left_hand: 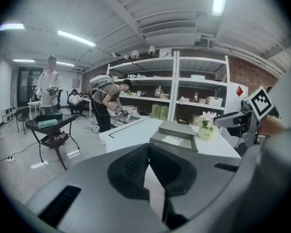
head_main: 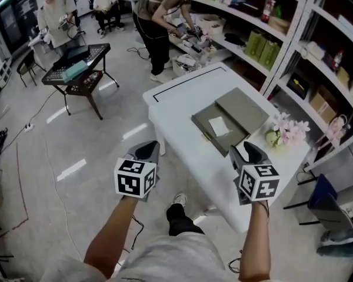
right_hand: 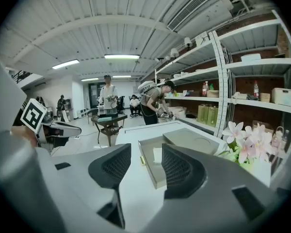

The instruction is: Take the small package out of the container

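A flat grey container point(head_main: 201, 125) lies open on the white table point(head_main: 182, 93), with its lid point(head_main: 242, 110) resting against its far right side. Inside it lies a small white package point(head_main: 219, 126), which also shows in the right gripper view as the package point(right_hand: 157, 154) and in the left gripper view as the package point(left_hand: 173, 140). My right gripper point(head_main: 247, 148) hovers over the table's near edge, short of the container, with its jaws point(right_hand: 146, 148) open and nothing between them. My left gripper point(head_main: 148, 148) hangs over the floor to the left of the table, and its pads point(left_hand: 148, 148) meet at the tip.
A pot of pink flowers point(head_main: 285, 133) stands on the table right of the container. Storage shelves point(head_main: 282, 34) line the right wall. A black side table point(head_main: 76, 69) and several people are far back on the left.
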`<move>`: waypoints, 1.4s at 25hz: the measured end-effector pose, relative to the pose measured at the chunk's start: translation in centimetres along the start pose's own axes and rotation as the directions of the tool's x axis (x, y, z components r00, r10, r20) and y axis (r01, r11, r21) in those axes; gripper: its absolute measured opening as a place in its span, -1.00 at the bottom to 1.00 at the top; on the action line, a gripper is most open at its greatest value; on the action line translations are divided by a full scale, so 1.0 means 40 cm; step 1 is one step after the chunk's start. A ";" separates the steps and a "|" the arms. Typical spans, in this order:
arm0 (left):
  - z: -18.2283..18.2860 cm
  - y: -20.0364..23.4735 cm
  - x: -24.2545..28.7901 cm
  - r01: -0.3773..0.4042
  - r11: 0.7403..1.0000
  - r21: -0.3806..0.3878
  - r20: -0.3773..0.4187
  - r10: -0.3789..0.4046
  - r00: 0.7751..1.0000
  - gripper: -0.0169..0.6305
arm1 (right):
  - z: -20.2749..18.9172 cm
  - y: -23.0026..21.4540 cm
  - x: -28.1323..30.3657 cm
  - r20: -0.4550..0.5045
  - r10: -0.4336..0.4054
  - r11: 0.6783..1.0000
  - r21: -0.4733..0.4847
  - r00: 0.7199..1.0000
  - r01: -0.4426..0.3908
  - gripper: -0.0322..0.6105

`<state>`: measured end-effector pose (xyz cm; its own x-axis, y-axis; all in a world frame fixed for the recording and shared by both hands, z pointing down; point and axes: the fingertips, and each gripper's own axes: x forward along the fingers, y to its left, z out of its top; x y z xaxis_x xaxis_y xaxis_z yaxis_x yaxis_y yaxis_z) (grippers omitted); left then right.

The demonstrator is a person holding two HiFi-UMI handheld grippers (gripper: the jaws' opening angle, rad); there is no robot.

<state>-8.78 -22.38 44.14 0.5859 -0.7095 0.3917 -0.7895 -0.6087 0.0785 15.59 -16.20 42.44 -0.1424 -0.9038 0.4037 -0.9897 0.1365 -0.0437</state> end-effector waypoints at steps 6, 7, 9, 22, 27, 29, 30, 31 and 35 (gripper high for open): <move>0.033 0.016 0.131 0.039 0.998 0.041 -0.035 -0.037 0.999 -0.94 | -0.010 -0.049 0.117 -0.067 0.024 1.000 -0.002 0.997 -0.024 -0.27; 0.039 0.022 0.155 0.043 0.998 0.045 -0.041 -0.041 0.998 -0.94 | -0.015 -0.057 0.139 -0.083 0.028 1.000 0.000 0.996 -0.028 -0.27; 0.053 0.034 0.206 0.052 0.997 0.048 -0.051 -0.050 0.997 -0.94 | -0.022 -0.078 0.181 -0.113 0.036 0.999 0.003 0.993 -0.036 -0.27; 0.139 0.056 0.529 0.141 0.987 0.070 -0.118 -0.133 0.984 -0.94 | -0.104 -0.168 0.401 -0.386 0.145 0.988 0.015 0.911 -0.151 -0.27; 0.157 0.056 0.609 0.163 0.984 0.075 -0.139 -0.152 0.979 -0.94 | -0.141 -0.171 0.450 -0.477 0.184 0.980 0.019 0.859 -0.199 -0.26; 0.164 0.052 0.634 0.175 0.981 0.080 -0.150 -0.162 0.975 -0.94 | -0.152 -0.171 0.464 -0.502 0.194 0.977 0.025 0.843 -0.210 -0.26; 0.167 0.049 0.645 0.181 0.980 0.084 -0.155 -0.166 0.974 -0.94 | -0.156 -0.172 0.471 -0.511 0.198 0.976 0.030 0.837 -0.214 -0.26; 0.170 0.046 0.656 0.186 0.978 0.091 -0.160 -0.170 0.972 -0.94 | -0.159 -0.174 0.478 -0.517 0.202 0.976 0.034 0.832 -0.216 -0.26; 0.177 0.044 0.684 0.198 0.974 0.111 -0.177 -0.177 0.968 -0.94 | -0.182 -0.179 0.502 -0.548 0.217 0.973 0.054 0.808 -0.224 -0.27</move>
<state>7.16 -45.40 48.50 0.6745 -0.5164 0.5276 -0.6324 -0.7729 0.0520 19.92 -32.36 57.49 -0.3210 -0.4786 0.8173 -0.9319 0.3133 -0.1825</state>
